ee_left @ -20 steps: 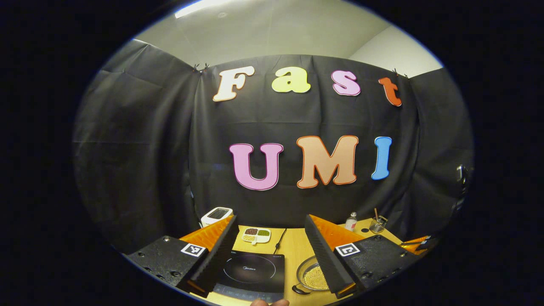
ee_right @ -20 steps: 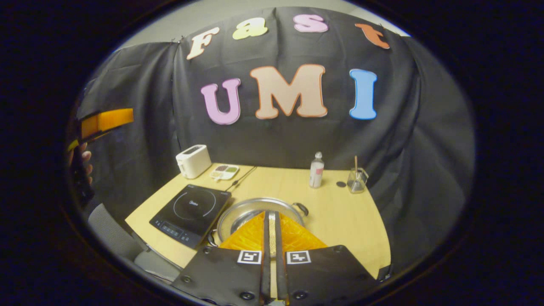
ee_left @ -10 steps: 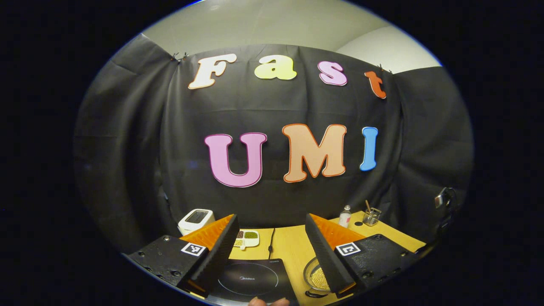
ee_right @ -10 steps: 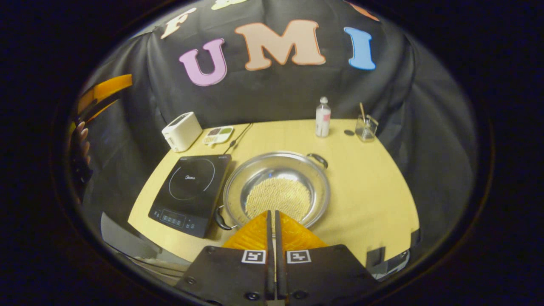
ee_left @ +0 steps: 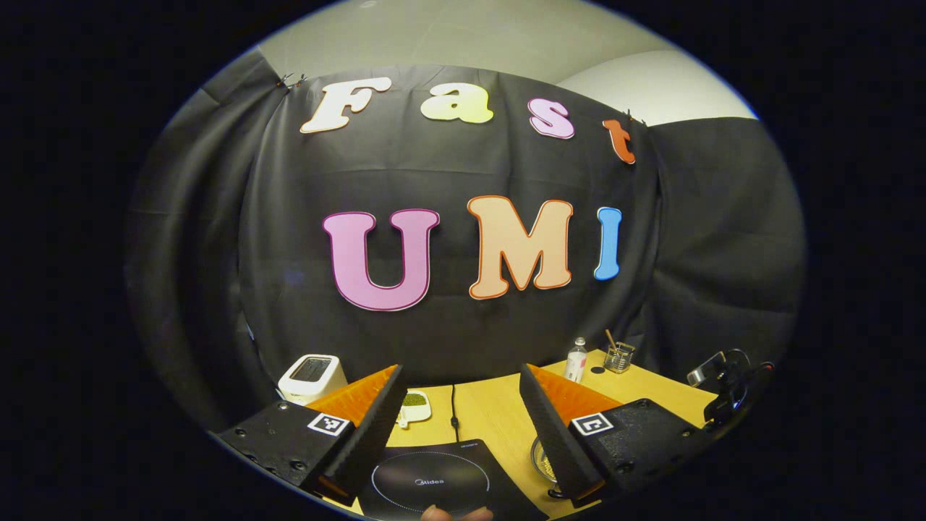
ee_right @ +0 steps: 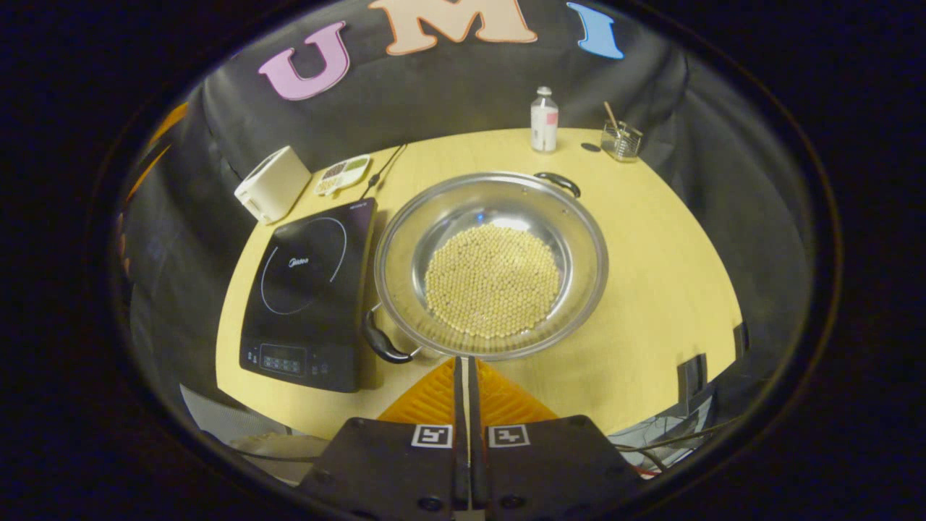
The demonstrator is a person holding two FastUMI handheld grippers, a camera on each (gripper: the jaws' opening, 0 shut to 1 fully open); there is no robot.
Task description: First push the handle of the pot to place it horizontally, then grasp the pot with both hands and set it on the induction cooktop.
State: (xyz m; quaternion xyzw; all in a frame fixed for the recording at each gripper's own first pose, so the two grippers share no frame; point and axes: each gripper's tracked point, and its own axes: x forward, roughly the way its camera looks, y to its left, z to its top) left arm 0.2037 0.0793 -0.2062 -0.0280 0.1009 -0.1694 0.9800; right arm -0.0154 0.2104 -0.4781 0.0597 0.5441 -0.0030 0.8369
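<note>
In the right gripper view, the right gripper (ee_right: 463,365) sits at the bottom middle of the frame with its two fingers pressed together and nothing between them; a second ago it looked out flat at the wall, and now it has tipped to look down on the table, so the whole pot shows; this looks like getting ready to push a handle, which is not done yet.

Just past the fingertips, in the middle of the frame, is the pot (ee_right: 492,264), a wide shiny pan with a bed of small pale beads in it; its near handle (ee_right: 383,346) points to the lower left and its far handle (ee_right: 557,182) to the upper right, so the handles lie slanted, not level; the pot stands on the table right beside the induction cooktop (ee_right: 307,293), which is at the left of the frame.

In the left gripper view, the left gripper (ee_left: 459,427) is at the bottom with its fingers spread wide and holding nothing; it has swung a bit, so the cooktop now lies between its fingers and only a sliver of the pot peeks out by the right finger.

The table (ee_right: 651,246) is pale yellow wood; farther back stand a white toaster (ee_right: 273,182), a small dish of beans (ee_right: 341,174), a little bottle (ee_right: 544,119) and a glass cup (ee_right: 622,139); black cloth hangs behind.
</note>
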